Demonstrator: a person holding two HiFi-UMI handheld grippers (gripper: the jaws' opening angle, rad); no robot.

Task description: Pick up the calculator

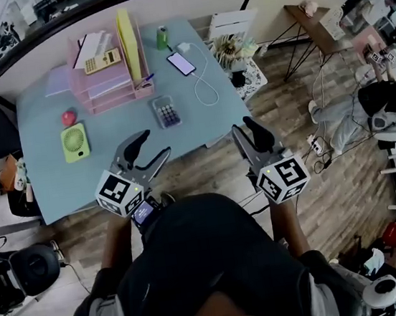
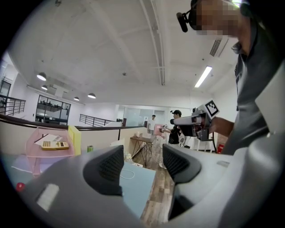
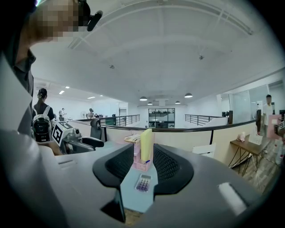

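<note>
Head view: both grippers hover off the near edge of the blue table [image 1: 56, 179]. The left gripper [image 1: 151, 145] and the right gripper [image 1: 246, 130] each have their jaws spread and hold nothing. The purple-keyed calculator [image 1: 166, 111] lies flat on the table near that edge, well apart from both grippers. A yellow calculator [image 1: 102, 60] rests on top of the pink organizer [image 1: 112, 85], so taking the wrong one is a risk. A phone [image 1: 181, 63] lies beyond the purple-keyed calculator, and a green fan [image 1: 75, 141] and a red ball [image 1: 68, 118] sit to its left. Nothing blocks the approach.

Left gripper view: the parted jaws frame the table corner and the floor, with nothing between them.

Right gripper view: the parted jaws line up on the purple-keyed calculator, with the organizer behind it. Judged risk: the calculator is thin and flat, so the jaws may skid over it or push it toward the phone.
</note>
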